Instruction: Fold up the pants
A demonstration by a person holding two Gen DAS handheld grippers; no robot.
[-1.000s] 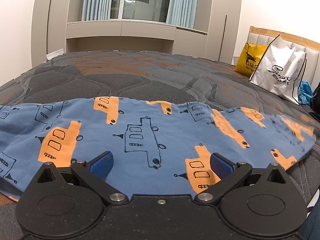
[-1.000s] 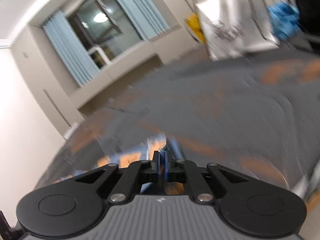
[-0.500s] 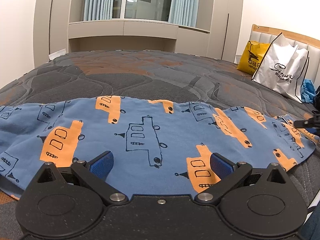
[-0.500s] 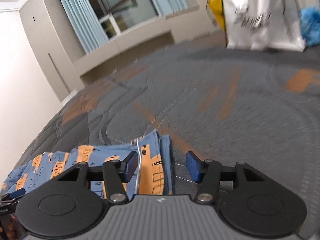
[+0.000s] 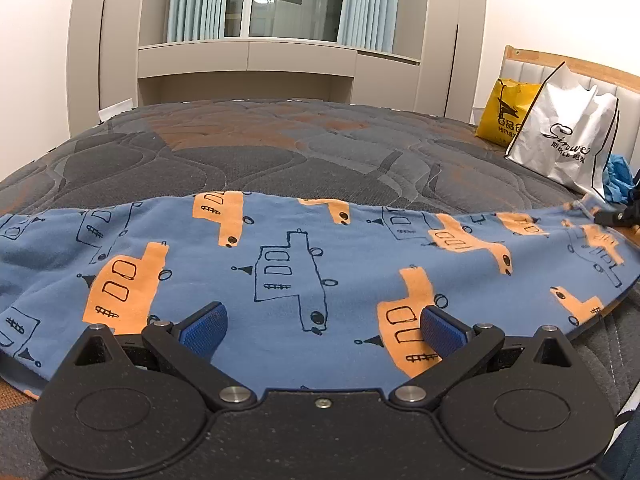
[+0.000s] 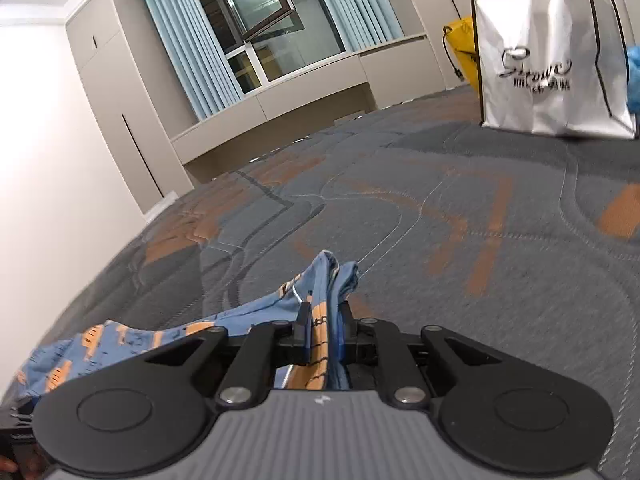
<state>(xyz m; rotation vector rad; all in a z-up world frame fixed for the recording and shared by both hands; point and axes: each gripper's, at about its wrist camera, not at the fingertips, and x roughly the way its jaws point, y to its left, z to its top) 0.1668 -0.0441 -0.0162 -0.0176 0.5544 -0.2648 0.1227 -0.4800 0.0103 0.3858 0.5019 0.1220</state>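
Blue pants (image 5: 304, 264) printed with orange and outlined boats lie spread across the quilted grey bed (image 5: 280, 148). My left gripper (image 5: 322, 326) is open just above the near edge of the cloth, holding nothing. My right gripper (image 6: 326, 338) is shut on the bunched end of the pants (image 6: 328, 280), which stick up between its fingers. The rest of the pants (image 6: 120, 340) trail off to the left. The right gripper's tip (image 5: 616, 216) also shows at the far right of the left wrist view, at the pants' end.
A white shopping bag (image 5: 568, 136) and a yellow bag (image 5: 506, 114) stand against the headboard at the right, with blue cloth (image 5: 618, 178) beside them. The white bag (image 6: 548, 52) is ahead of my right gripper. Cabinets and a window are beyond the bed.
My right gripper, open around the pants' end half a second ago, has shut on it. The right end of the pants is now drawn out. My left gripper has stayed open in place.
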